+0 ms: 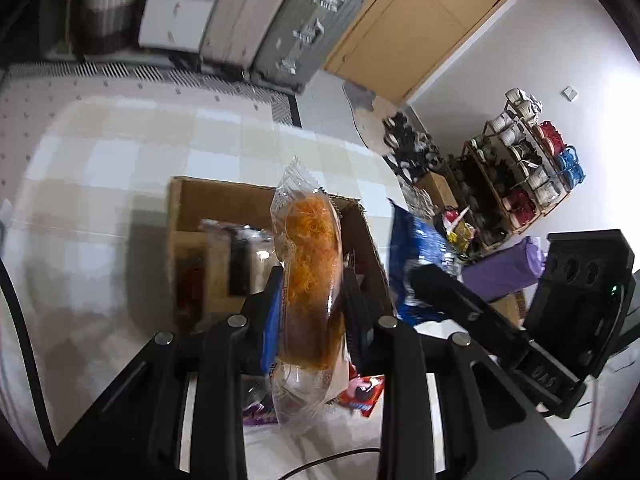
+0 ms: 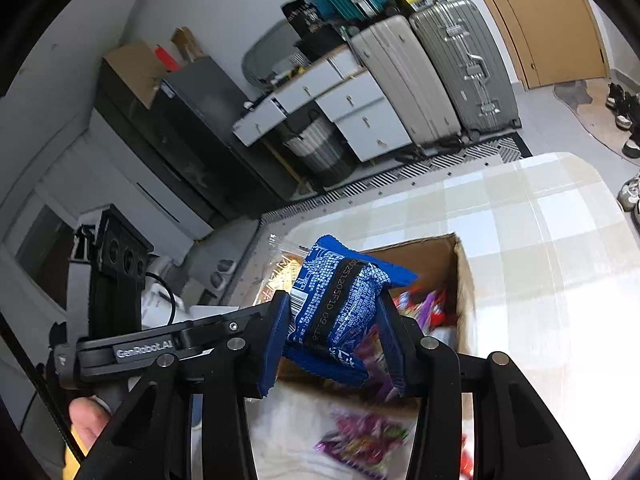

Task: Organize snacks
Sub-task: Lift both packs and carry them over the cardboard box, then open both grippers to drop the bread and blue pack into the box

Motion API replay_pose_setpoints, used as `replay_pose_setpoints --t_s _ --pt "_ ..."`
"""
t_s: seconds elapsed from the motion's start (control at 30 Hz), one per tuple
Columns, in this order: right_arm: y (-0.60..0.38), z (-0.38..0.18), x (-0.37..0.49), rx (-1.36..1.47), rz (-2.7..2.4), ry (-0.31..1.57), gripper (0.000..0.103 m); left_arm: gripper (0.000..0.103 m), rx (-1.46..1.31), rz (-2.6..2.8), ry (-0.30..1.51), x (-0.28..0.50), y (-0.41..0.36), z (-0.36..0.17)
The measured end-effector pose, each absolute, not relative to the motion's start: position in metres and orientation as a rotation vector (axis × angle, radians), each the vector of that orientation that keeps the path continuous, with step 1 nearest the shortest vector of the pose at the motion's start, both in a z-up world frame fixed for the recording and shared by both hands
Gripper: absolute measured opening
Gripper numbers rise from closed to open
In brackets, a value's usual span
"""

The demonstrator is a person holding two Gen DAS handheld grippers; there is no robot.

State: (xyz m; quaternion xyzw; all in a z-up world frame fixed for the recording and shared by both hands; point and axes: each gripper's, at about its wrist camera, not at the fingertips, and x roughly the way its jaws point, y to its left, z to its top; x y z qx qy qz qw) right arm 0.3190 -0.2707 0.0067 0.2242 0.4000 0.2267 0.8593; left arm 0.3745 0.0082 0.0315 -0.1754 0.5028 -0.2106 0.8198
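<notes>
My left gripper (image 1: 310,280) is shut on a clear packet of orange shredded snack (image 1: 310,256), held upright above an open cardboard box (image 1: 224,200) on the checked tablecloth. My right gripper (image 2: 334,312) is shut on a blue snack packet (image 2: 340,300), held over the same box (image 2: 460,264). The blue packet (image 1: 416,248) and the right gripper show at the right of the left wrist view. The box holds several packets (image 1: 236,252). Loose red (image 1: 362,394) and purple (image 2: 364,440) packets lie on the table near the box.
The table (image 1: 100,152) has a rounded far edge. Suitcases (image 2: 452,68) and white drawers (image 2: 352,112) stand behind it. A shoe rack (image 1: 520,168) and a wooden door (image 1: 424,24) are to the right. The left gripper body (image 2: 120,276) shows at left.
</notes>
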Motion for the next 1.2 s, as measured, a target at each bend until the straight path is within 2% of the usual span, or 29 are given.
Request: replay_pose_setpoints --t_s 0.27,0.5,1.0,1.2 --pt "-0.258 -0.021 0.362 0.385 0.464 0.905 0.043 0.024 -0.324 -0.406 1.183 0.427 -0.003 -0.022" --pt "-0.258 -0.055 0.379 0.377 0.437 1.012 0.043 0.024 -0.302 -0.403 1.221 0.435 -0.007 -0.049" --pt "-0.244 -0.059 0.381 0.256 0.421 1.012 0.044 0.024 -0.247 -0.365 1.221 0.432 -0.015 -0.062" --pt "-0.245 -0.049 0.377 0.264 0.415 0.971 0.051 0.025 -0.251 -0.365 1.223 0.427 -0.013 -0.052"
